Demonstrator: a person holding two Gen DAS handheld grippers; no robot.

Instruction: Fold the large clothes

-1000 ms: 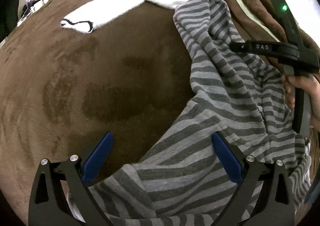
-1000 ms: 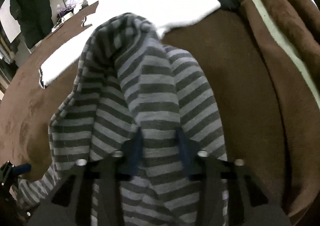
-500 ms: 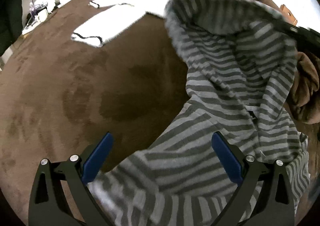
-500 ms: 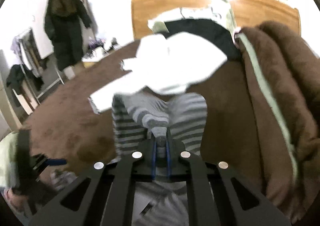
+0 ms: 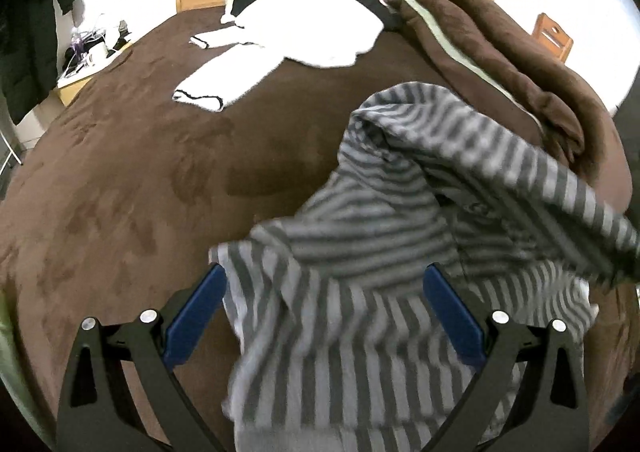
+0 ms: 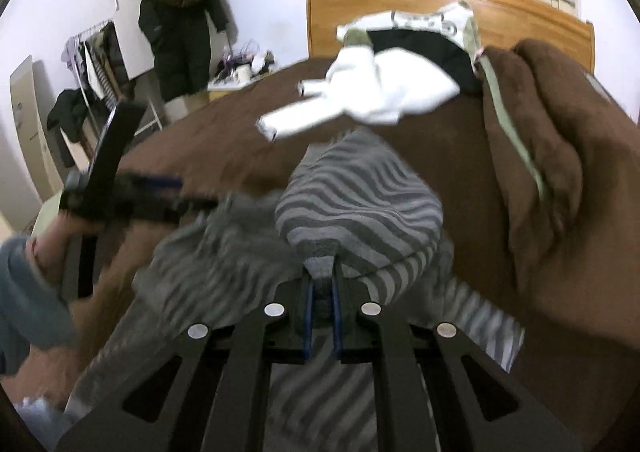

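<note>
Pinching a fold of the grey striped garment (image 6: 360, 207), the right gripper (image 6: 321, 316) is holding it above the brown bedspread (image 5: 120, 191), while the left gripper (image 5: 324, 316) is hanging wide open over the cloth, gripping nothing.

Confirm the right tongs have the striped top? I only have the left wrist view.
Observer: Yes. The right tongs are shut on a bunched fold of the striped top.
Operator: Can the right view see my left tongs?
Observer: Yes, at its left edge: the left tongs, blurred, held by a hand.
Operator: Anything off the bed I'm missing?
Observer: A dark coat hangs on the wall beside a clothes rack.
</note>
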